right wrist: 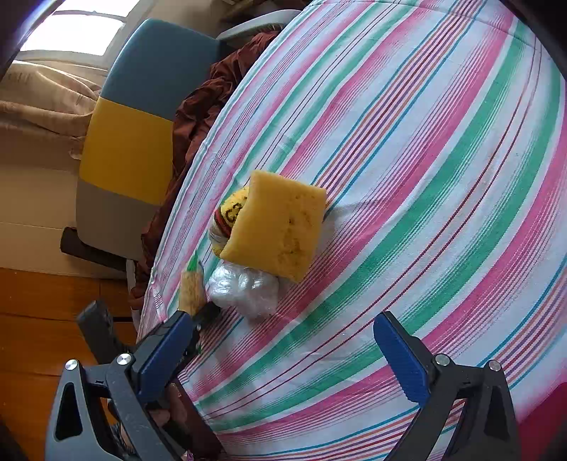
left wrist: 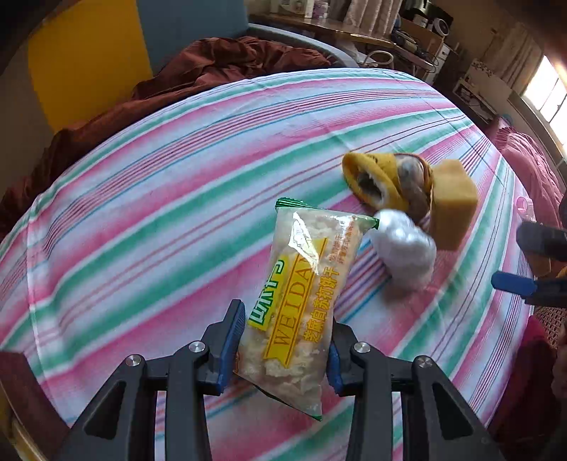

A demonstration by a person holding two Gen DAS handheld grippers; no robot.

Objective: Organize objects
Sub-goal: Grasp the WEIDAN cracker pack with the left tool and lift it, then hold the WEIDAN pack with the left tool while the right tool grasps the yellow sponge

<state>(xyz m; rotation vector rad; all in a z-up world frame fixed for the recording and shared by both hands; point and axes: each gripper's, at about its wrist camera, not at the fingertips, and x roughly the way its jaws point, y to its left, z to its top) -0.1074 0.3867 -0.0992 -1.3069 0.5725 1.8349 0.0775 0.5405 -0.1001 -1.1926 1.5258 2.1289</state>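
Observation:
My left gripper (left wrist: 287,319) is shut on a clear snack packet (left wrist: 301,294) with a yellow label and green ends, its blue pads pressing both sides. The packet hangs over the striped cloth (left wrist: 159,220). Just beyond it lie crumpled clear plastic (left wrist: 404,248), a rolled yellow knitted piece (left wrist: 375,181) and a yellow sponge (left wrist: 453,202), all touching. In the right wrist view the sponge (right wrist: 280,227) leans on the knitted roll (right wrist: 230,212) above the plastic (right wrist: 244,287), with the packet (right wrist: 193,290) to their left. My right gripper (right wrist: 283,319) stands open over bare cloth, short of the pile.
A dark red blanket (left wrist: 219,67) is bunched along the cloth's far edge. A blue, yellow and grey chair (right wrist: 131,142) stands beside it over a wooden floor (right wrist: 39,319). A cluttered desk (left wrist: 354,28) runs along the back wall.

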